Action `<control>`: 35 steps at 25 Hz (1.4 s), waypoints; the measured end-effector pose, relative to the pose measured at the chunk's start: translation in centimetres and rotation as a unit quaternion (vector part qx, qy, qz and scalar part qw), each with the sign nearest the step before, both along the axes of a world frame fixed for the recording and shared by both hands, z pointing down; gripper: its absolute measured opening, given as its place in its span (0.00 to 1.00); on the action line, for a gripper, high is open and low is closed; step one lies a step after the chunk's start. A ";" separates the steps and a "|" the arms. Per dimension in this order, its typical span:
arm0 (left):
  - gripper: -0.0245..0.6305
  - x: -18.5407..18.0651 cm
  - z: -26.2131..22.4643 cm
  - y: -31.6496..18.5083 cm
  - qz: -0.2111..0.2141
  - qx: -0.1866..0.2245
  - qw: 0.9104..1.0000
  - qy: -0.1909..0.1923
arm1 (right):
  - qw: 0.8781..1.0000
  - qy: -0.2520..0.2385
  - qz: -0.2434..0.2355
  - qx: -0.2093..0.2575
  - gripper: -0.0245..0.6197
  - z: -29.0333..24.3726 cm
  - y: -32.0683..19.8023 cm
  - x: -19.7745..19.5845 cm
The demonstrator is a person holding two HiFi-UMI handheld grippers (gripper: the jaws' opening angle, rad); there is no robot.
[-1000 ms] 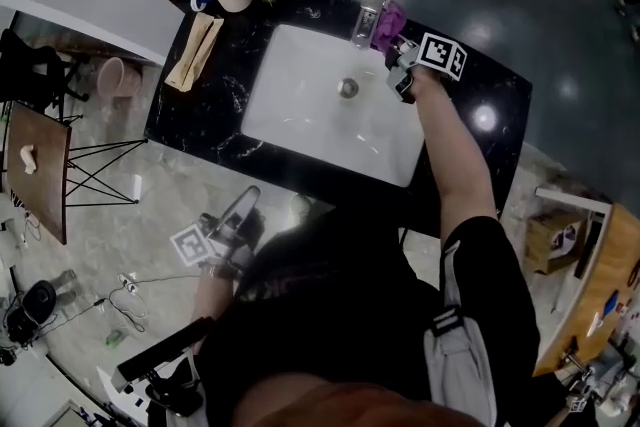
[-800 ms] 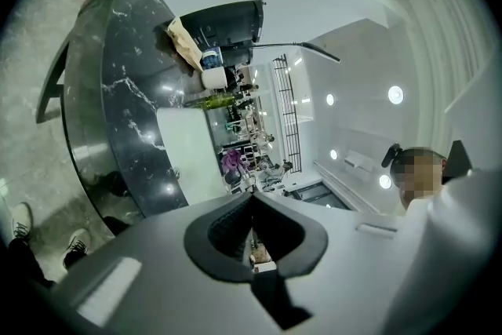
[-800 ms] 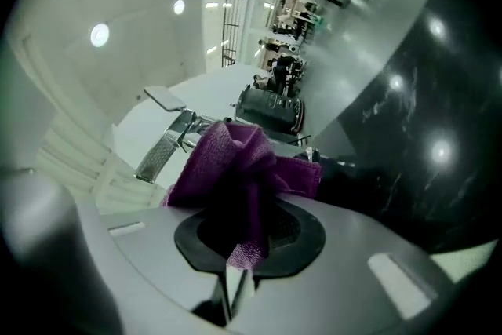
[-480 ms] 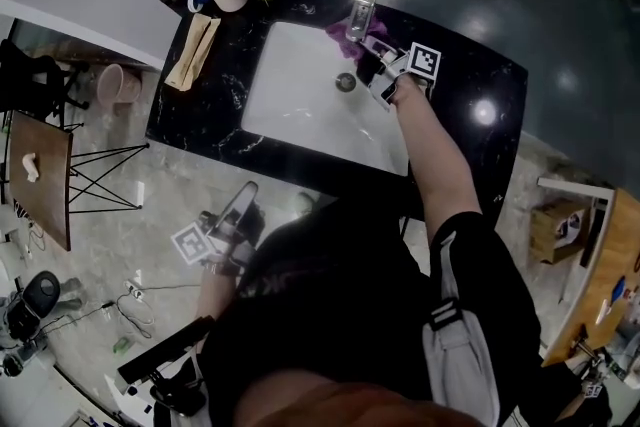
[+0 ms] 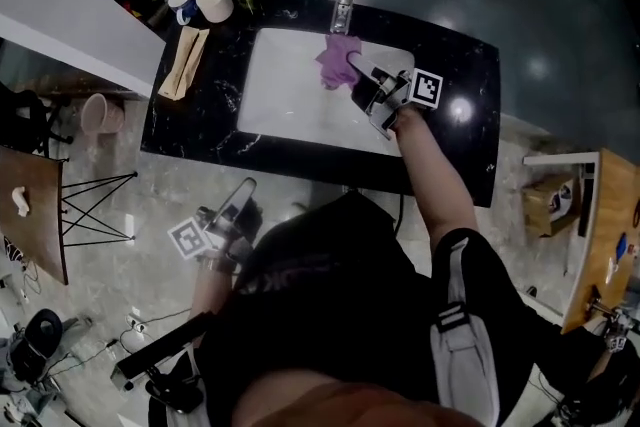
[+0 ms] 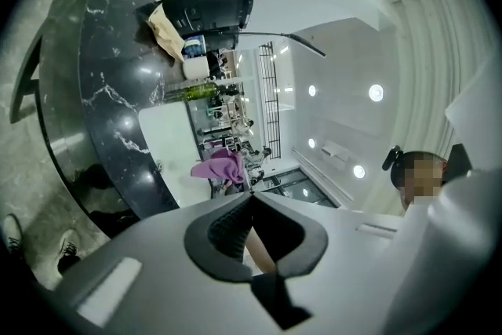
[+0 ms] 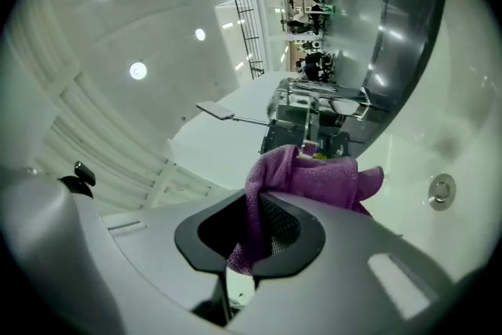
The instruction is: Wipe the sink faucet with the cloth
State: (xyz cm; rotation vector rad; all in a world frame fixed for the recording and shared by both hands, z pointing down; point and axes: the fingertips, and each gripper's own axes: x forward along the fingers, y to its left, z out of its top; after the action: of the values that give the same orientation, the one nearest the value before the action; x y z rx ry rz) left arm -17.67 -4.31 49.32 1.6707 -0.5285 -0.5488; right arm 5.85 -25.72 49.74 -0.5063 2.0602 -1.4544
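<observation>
The cloth (image 5: 338,60), fuzzy purple, bunches pinched in the right hand-held gripper (image 5: 358,83); left hand-held gripper (image 6: 251,204) closed, empty.

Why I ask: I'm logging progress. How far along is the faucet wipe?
Done: the purple cloth is picked up, pinched in the right gripper. In hand: it hangs over the sink, near the faucet. Left: the wiping itself; no contact with the faucet shows. The left gripper is shut and empty.
</observation>
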 end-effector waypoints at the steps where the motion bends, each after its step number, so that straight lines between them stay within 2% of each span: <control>1: 0.04 0.1 0.1 0.1 0.013 0.000 1.000 0.003 | 1.000 0.001 0.007 0.014 0.10 -1.3 1.2 0.2; 3: 0.04 0.6 0.3 0.5 0.040 0.001 0.999 0.010 | 0.999 0.013 0.021 0.039 0.10 -3.5 4.2 1.0; 5: 0.04 1.3 0.9 1.1 0.071 0.004 0.997 0.011 | 0.997 0.047 0.039 0.055 0.10 -4.8 7.4 2.5; 8: 0.04 2.7 2.1 2.0 0.127 0.009 0.992 0.001 | 0.987 0.137 0.076 0.045 0.10 -4.7 12.3 5.8; 10: 0.04 3.8 3.0 3.0 0.163 0.007 0.987 -0.003 | 0.972 0.214 0.100 0.011 0.10 -2.8 15.8 8.5; 13: 0.04 5.5 3.8 4.2 0.206 0.001 0.979 -0.002 | 0.936 0.314 0.139 -0.073 0.10 1.8 20.9 13.5; 16: 0.04 6.9 3.3 5.1 0.224 0.001 0.975 0.004 | 0.890 0.381 0.186 -0.165 0.11 6.7 24.6 19.8; 18: 0.04 7.5 2.9 5.6 0.225 0.001 0.974 0.003 | 0.856 0.437 0.198 -0.192 0.11 9.1 25.7 23.3; 20: 0.04 7.9 2.5 6.3 0.221 0.004 0.975 -0.007 | 0.818 0.500 0.188 -0.213 0.11 11.2 26.4 25.8; 21: 0.04 8.1 2.4 6.7 0.217 0.009 0.976 -0.015 | 0.803 0.524 0.179 -0.219 0.11 12.0 26.7 26.6; 22: 0.04 8.3 2.2 7.2 0.213 0.014 0.977 -0.023 | 0.796 0.538 0.170 -0.221 0.11 12.5 26.9 27.0; 26: 0.04 10.6 2.1 10.0 0.186 0.020 0.982 -0.038 | 0.798 0.551 0.143 -0.197 0.11 12.8 26.3 26.9; 29: 0.04 14.0 2.2 13.4 0.176 0.014 0.983 -0.039 | 0.817 0.526 0.143 -0.188 0.12 12.5 26.0 26.8; 31: 0.04 16.1 1.5 15.5 0.168 0.029 0.984 -0.047 | 0.829 0.509 0.149 -0.175 0.17 12.1 26.2 27.1; 33: 0.04 17.0 1.0 17.2 0.151 0.055 0.984 -0.078 | 0.839 0.495 0.161 -0.157 0.28 11.3 26.8 27.7; 35: 0.04 17.0 1.4 18.7 0.138 0.076 0.980 -0.126 | 0.846 0.479 0.187 -0.142 0.28 10.2 28.0 28.9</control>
State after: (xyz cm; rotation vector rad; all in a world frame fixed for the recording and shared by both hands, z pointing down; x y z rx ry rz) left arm -0.68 14.38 50.72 1.9353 -0.4340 -0.1790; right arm 34.79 2.27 59.96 -1.9672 2.1912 -1.3850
